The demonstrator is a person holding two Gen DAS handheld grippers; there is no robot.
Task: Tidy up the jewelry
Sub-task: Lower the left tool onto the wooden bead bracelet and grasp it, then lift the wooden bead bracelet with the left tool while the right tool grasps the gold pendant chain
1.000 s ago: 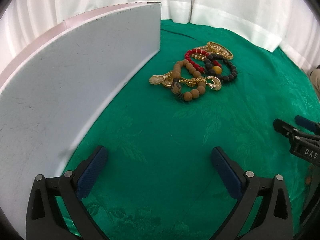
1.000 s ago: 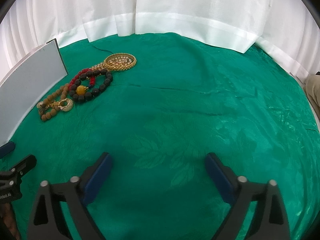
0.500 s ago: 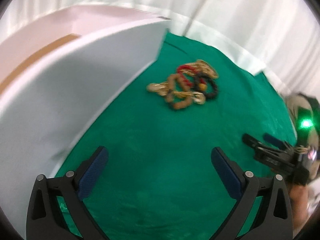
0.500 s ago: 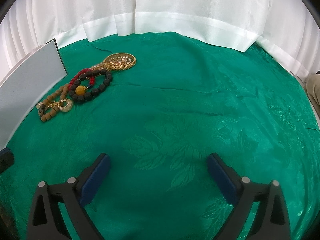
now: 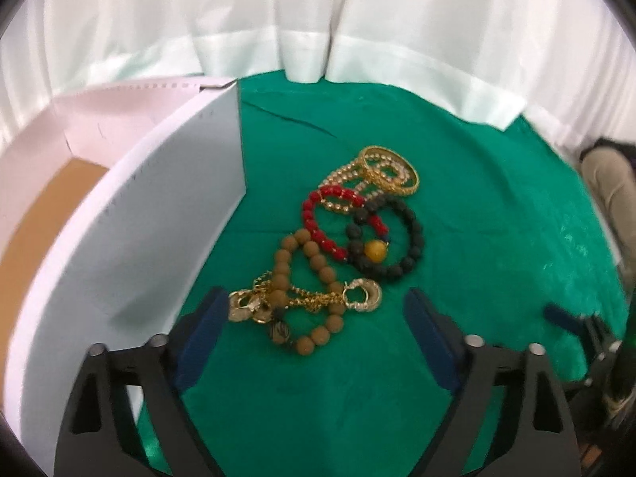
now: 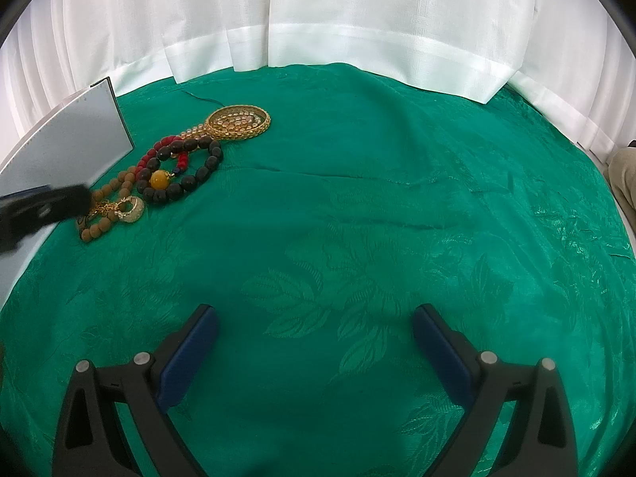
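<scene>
A pile of jewelry lies on the green cloth: a brown wooden bead bracelet [image 5: 318,274] [image 6: 104,224], a gold chain with earrings [image 5: 306,301], a red bead bracelet [image 5: 318,222], a black bead bracelet with a yellow bead [image 5: 401,238] [image 6: 187,175] and a gold bangle with pearl beads [image 5: 387,173] [image 6: 238,121]. My left gripper [image 5: 314,314] is open and hovers over the near end of the pile, around the brown bracelet and gold chain. It shows in the right wrist view [image 6: 39,206]. My right gripper [image 6: 314,330] is open and empty over bare cloth.
A white box [image 5: 127,238] [image 6: 59,147] with a brown floor stands left of the pile, its wall close to my left finger. White curtains hang behind the green cloth [image 6: 397,198]. The right gripper shows at the right edge of the left wrist view [image 5: 588,330].
My left gripper has moved forward and up to the jewelry pile, which now lies between its fingers. My right gripper has hardly moved.
</scene>
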